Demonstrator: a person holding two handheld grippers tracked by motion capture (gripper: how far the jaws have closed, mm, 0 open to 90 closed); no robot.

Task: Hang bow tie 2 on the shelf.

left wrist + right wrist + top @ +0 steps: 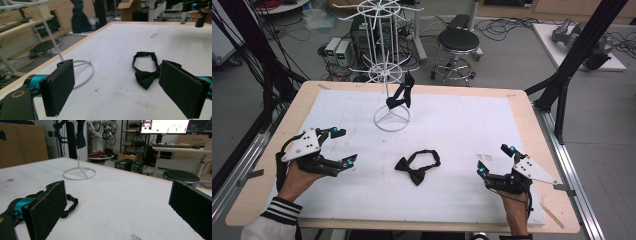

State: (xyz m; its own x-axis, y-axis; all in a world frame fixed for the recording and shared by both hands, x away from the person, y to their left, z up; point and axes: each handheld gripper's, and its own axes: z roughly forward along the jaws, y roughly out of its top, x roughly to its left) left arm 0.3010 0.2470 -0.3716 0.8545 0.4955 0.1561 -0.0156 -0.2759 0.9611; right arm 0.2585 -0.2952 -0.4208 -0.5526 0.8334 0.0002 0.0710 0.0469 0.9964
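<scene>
While both hands rest at the near edge of the table (512, 107), nothing is gripped, so this reads as a ready pose before a pick

Left: left gripper (343, 147) sits low over the white mat, jaws spread wide apart with nothing between them. Its own view looks straight across the mat at the bow tie (146, 71), which lies framed between the 2 black pads (60, 86). That aim suggests, in my judgement, this hand is lined up for the grab; the wide opening leaves room to close over the knot

Centre: bow tie (417, 166) lies flat on the mat, roughly midway between the 2 grippers and apart from both. Knot and wings are nearest the person, strap loop curls away behind. Lying free and flat, it should lift easily, though the limp strap will dangle

Behind it, toward the far edge, stands the white wire rack (388, 60) on its ring base. 1 dark bow tie already on the rack (401, 95) hangs from a low arm, probably the reason the loose one waits on the mat: it looks meant to go up next

Right: right gripper (495, 159) also hovers just above the mat, jaws parted and empty. Its view catches the strap (70, 206) beside its left pad and the rack base (79, 173) farther off. Likely a support hand for spreading the loop onto a hook
</scene>
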